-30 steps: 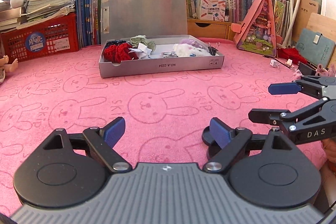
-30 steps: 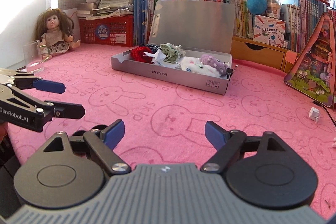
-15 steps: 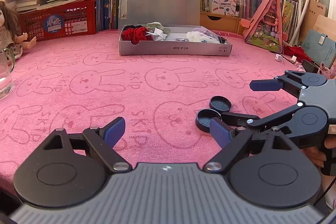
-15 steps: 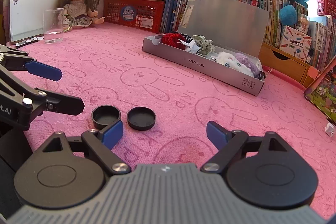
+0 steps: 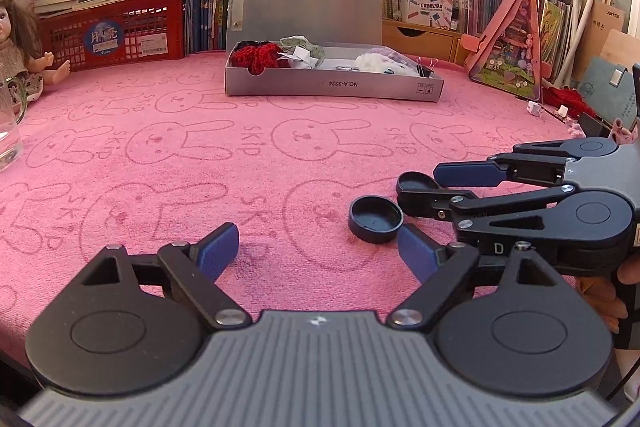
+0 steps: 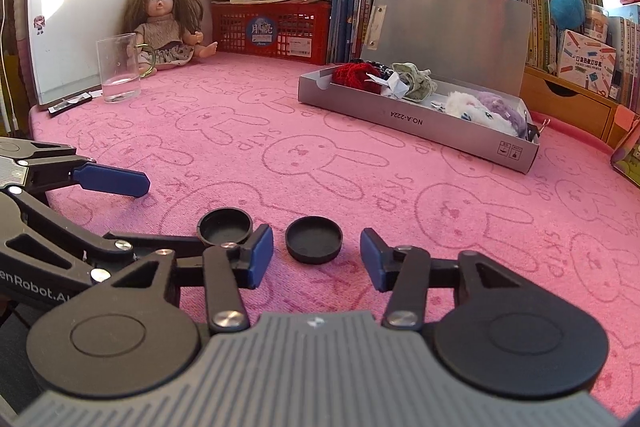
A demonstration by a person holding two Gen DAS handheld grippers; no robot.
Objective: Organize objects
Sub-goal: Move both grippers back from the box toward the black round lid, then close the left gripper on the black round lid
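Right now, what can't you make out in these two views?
- Far black cap, left wrist view: near side hidden behind a right tool finger; its jaws have just been closing, cap between them.
- Near black cap, right wrist view: front rim behind a left tool finger.
- Glass, left wrist view: cut by left edge.
- Grey box: small metal bits too small to identify.

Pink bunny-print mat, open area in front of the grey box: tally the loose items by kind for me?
Shallow round black caps: 2, one left, one right, lying apart.
Clear glass cup: 1, upright at the mat's far left.
Total: 3.
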